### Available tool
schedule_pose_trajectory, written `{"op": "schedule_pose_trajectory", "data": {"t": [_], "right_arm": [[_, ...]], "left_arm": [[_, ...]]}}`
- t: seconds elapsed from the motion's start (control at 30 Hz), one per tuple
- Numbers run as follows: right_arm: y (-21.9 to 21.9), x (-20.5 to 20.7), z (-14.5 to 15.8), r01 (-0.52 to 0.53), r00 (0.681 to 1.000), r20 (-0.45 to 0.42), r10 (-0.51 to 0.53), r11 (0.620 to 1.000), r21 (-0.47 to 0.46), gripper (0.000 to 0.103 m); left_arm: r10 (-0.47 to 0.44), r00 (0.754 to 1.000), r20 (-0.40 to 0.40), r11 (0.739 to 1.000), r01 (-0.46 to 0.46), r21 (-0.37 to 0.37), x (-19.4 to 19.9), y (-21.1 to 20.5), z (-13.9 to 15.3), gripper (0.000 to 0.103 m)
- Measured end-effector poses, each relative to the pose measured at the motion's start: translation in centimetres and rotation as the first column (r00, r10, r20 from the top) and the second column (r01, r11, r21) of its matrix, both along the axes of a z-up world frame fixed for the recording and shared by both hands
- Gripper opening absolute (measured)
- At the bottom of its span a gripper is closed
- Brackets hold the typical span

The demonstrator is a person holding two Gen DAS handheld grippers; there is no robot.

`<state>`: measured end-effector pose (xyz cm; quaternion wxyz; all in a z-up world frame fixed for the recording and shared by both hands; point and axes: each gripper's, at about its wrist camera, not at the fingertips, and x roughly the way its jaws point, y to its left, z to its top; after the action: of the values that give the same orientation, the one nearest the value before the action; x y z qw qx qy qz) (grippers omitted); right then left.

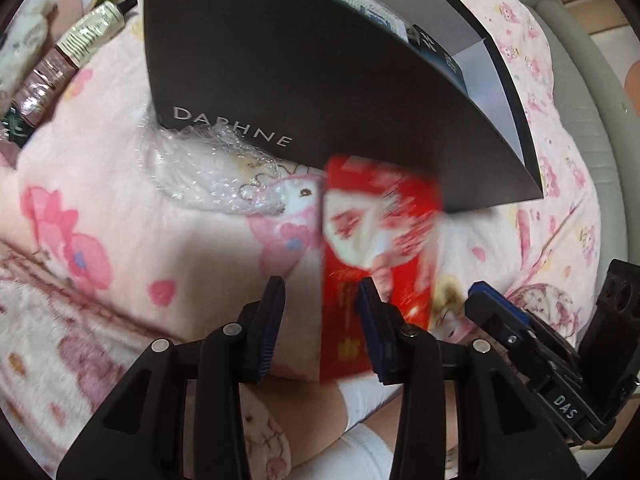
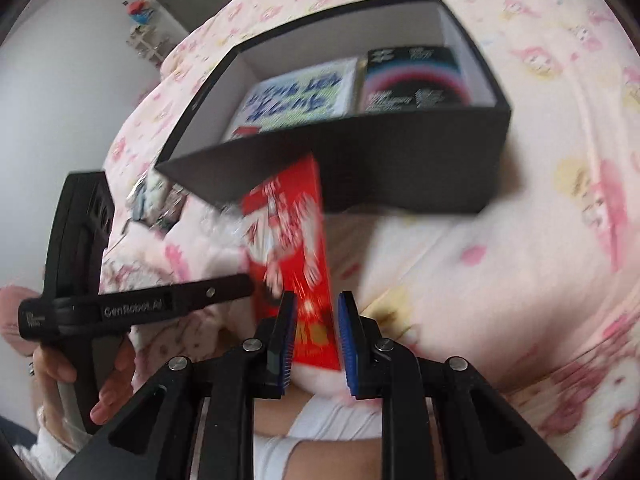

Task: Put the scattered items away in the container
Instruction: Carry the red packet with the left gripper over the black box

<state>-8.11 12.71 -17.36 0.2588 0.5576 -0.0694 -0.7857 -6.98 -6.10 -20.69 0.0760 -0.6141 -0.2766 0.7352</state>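
A red printed box stands tilted in front of the black DAPHNE box, blurred by motion. In the left wrist view my left gripper is open, with the red box against the inner face of its right finger. In the right wrist view the red box sits between the blue pads of my right gripper; I cannot tell if they clamp it. The black box is open on top and holds a blue-and-white book and a dark book.
The pink patterned bedding lies under everything. Crumpled clear plastic lies by the black box's front. Tubes and other small items lie at the far left. The left gripper's body and the hand on it show left of the red box.
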Motion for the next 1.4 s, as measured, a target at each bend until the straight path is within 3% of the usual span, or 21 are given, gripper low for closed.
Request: {"op": "schedule_pose_trajectory", "data": {"t": [0.07,0.23,0.4,0.5,0.6,0.8,0.87,0.97,1.17,1.3,1.4], "right_arm": [[-0.5,-0.5,-0.5,-0.001,1.0,0.0,0.001,1.0,0.023,0.018],[-1.9,-1.3,-3.1,0.006,0.998,0.062,-0.011,0.996,0.084,0.018],[-2.0,-1.2,-4.0,-0.002,0.994,0.113,-0.004,0.999,0.05,0.02],[-1.6,-1.3,-4.0,-0.006,0.986,0.165,0.017,0.998,-0.065,0.024],[-1.6,-1.4,-3.7,0.022,0.993,0.113,-0.023,1.0,0.013,0.024],[-1.7,-1.4,-4.6,-0.002,0.99,0.141,0.003,1.0,-0.01,0.025],[-1.6,-1.2,-3.6,0.009,0.991,0.132,-0.003,0.999,-0.043,0.026],[-0.8,-0.5,-0.7,0.002,1.0,0.025,-0.001,0.999,-0.042,0.026],[1.8,0.9,5.4,0.015,0.993,-0.118,-0.027,0.995,-0.103,0.025],[2.8,0.2,8.1,0.017,0.983,-0.176,-0.048,0.985,-0.174,0.025],[3.2,-1.4,9.5,0.011,0.974,-0.222,-0.048,0.986,-0.166,0.025]], "left_arm": [[0.011,1.0,0.0,1.0,-0.011,0.023,-0.5,0.0,-0.6,0.047],[-0.006,1.0,0.016,1.0,0.006,0.022,-1.4,0.6,-1.4,0.048],[-0.046,0.997,-0.055,0.997,0.05,0.059,-1.2,0.6,-0.1,0.047],[-0.034,0.997,-0.067,0.999,0.036,0.024,-1.2,0.1,0.2,0.045],[-0.036,0.999,-0.034,0.999,0.035,-0.02,-1.7,0.1,-0.6,0.044],[-0.109,0.993,-0.048,0.992,0.105,-0.072,-1.9,2.2,0.5,0.043],[-0.125,0.988,-0.088,0.99,0.118,-0.079,-1.5,2.4,2.2,0.042],[-0.148,0.977,-0.152,0.989,0.144,-0.035,-0.5,2.4,5.7,0.036],[-0.199,0.931,-0.306,0.98,0.19,-0.058,2.6,3.5,12.6,0.035],[-0.211,0.903,-0.374,0.977,0.189,-0.094,-0.3,4.9,15.1,0.035],[-0.209,0.896,-0.392,0.978,0.183,-0.104,-2.2,5.1,16.0,0.035]]}}
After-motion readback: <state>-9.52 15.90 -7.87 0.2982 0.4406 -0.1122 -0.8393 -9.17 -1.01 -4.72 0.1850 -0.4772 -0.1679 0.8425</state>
